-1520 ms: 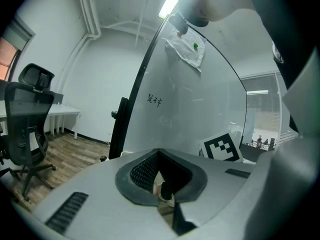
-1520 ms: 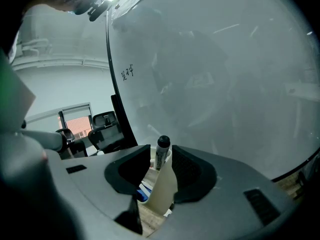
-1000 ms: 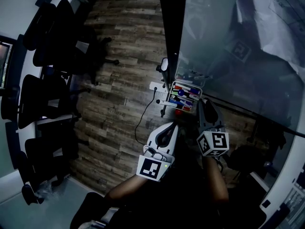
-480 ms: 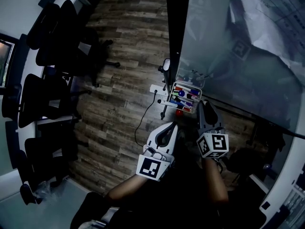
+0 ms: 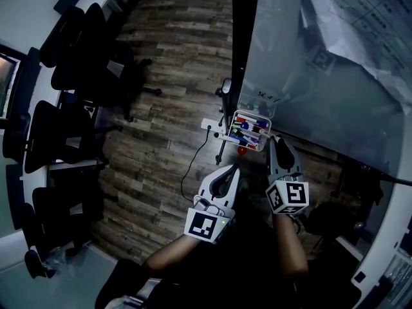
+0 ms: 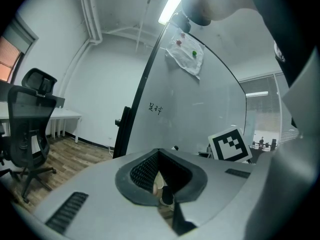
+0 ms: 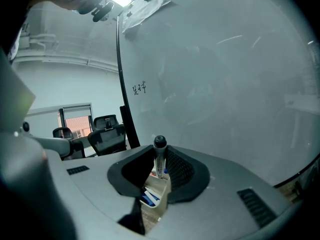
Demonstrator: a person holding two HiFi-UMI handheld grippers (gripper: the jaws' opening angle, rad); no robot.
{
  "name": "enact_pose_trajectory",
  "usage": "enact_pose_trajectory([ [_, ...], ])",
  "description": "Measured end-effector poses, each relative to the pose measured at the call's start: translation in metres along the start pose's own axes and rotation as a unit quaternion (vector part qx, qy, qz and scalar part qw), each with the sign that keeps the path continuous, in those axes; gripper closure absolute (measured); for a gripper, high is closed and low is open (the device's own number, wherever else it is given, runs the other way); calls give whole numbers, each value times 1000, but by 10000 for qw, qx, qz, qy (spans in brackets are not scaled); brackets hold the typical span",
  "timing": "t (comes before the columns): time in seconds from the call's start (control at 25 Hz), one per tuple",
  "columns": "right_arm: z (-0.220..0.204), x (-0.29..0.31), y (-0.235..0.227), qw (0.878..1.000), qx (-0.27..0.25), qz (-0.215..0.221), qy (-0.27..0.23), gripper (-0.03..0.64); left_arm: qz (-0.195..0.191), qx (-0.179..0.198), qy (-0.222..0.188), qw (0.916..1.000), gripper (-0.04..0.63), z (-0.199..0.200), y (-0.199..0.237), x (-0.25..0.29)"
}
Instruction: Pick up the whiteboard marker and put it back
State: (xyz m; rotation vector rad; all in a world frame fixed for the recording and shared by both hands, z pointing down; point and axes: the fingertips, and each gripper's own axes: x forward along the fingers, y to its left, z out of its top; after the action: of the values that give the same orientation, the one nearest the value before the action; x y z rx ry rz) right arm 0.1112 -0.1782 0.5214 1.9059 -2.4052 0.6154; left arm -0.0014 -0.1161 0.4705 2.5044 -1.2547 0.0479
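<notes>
Right gripper (image 7: 160, 151) (image 5: 278, 141): close to the board, just above the tray, pointing nearly level.
Right fingers (image 7: 183, 170): just now closing; clamped on the marker, pads pressing its barrel.
Marker (image 7: 160, 160): upright between the right fingertips, black cap on top, lower end over the tray; too small to pick out in the head view.
Tray (image 7: 163, 193) (image 5: 234, 121): pale holder at the foot of the board, directly below and ahead of the right gripper.
Other markers (image 5: 248, 126) (image 7: 148, 199): lying in the tray, blue and red among them.
Left gripper (image 6: 159, 153) (image 5: 233, 169): beside the right one, further from the board and short of the tray.
Left fingers (image 6: 142, 171): tips together, nothing between them.
Cube (image 6: 230, 145): marker cube of the right gripper, seen from the left gripper view, to its right.
Board (image 5: 302, 89) (image 7: 215, 74) (image 6: 200, 109): large glossy panel with a dark frame at its edge.
Scribble (image 7: 138, 88) (image 6: 155, 108): small dark writing near the frame edge of the board.
Sheet (image 6: 186, 54) (image 5: 347, 31): crumpled paper fixed high on the board.
Floor (image 5: 174, 63): wood planks, a cable (image 5: 193, 166) trailing across.
Chairs (image 5: 55, 127): dark office chairs in a row, well apart from the tray.
</notes>
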Motion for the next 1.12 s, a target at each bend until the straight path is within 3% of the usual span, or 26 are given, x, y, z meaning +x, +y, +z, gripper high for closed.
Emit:
enact_pose_trajectory([
  [0.2,6,-9,3,9999,19,-95,-143,535,-31,188,29,9998,586,3,1,-8],
  [0.84,30,-51,24,9978,-200,-263,-579,535,-168,169,-270,9994,586,11,-11,-46],
  [1.12,37,-80,37,9964,-304,-285,-743,535,-138,511,-316,9981,586,18,-11,-60],
])
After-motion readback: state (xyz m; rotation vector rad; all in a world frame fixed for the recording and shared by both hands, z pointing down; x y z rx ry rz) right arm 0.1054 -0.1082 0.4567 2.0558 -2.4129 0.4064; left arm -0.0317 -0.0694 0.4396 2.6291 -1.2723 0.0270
